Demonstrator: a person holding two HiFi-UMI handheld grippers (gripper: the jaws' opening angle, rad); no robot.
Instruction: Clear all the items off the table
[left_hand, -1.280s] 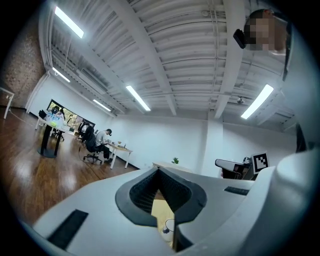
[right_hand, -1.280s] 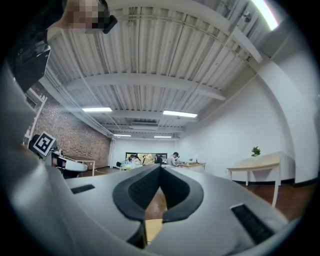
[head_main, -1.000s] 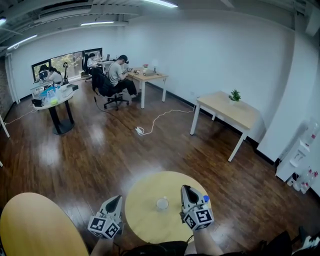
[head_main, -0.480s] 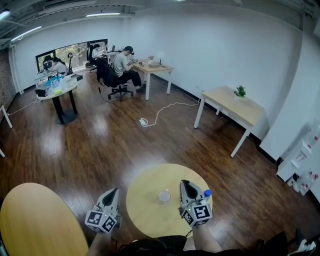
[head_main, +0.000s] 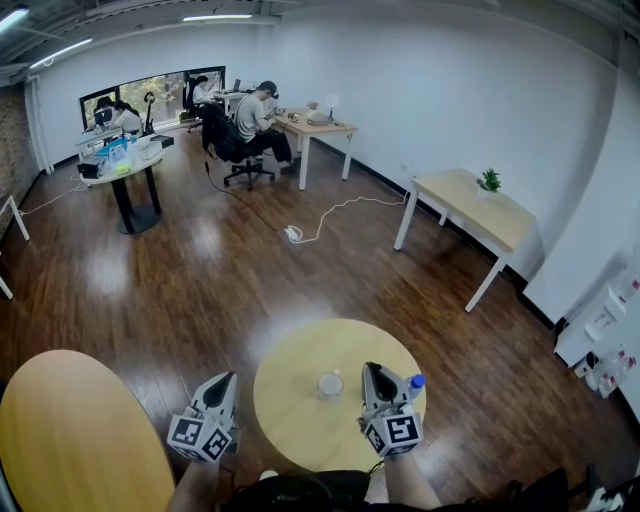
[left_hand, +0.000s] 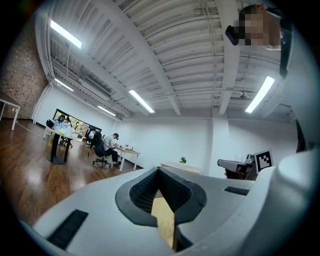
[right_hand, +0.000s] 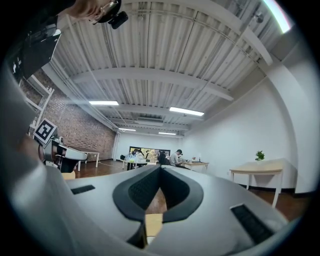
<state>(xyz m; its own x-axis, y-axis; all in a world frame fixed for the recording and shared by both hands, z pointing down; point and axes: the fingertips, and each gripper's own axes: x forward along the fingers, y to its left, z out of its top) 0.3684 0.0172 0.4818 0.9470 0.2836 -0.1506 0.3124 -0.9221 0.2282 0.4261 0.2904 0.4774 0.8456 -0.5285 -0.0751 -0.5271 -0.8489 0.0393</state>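
Note:
A round yellow table (head_main: 300, 430) stands just in front of me. On it sit a small clear cup (head_main: 329, 384) near the middle and a bottle with a blue cap (head_main: 413, 382) at the right edge. My left gripper (head_main: 226, 383) hovers off the table's left rim, its jaws closed together with nothing between them (left_hand: 159, 170). Over the table's right part, just left of the bottle, my right gripper (head_main: 371, 372) is also shut and empty (right_hand: 160, 167). Neither gripper touches the cup or the bottle. Yellow tabletop (left_hand: 165, 220) shows below the left jaws.
A second round yellow table (head_main: 70, 430) lies at the lower left. On the dark wood floor beyond are a power strip with a white cable (head_main: 293, 235), a rectangular desk with a plant (head_main: 470, 205), a black round table (head_main: 125, 170) and seated people at far desks.
The head view has shifted, so the table sits a little higher in the picture. My left gripper has drifted slightly beside the table's left rim. The right gripper, cup and bottle keep their places.

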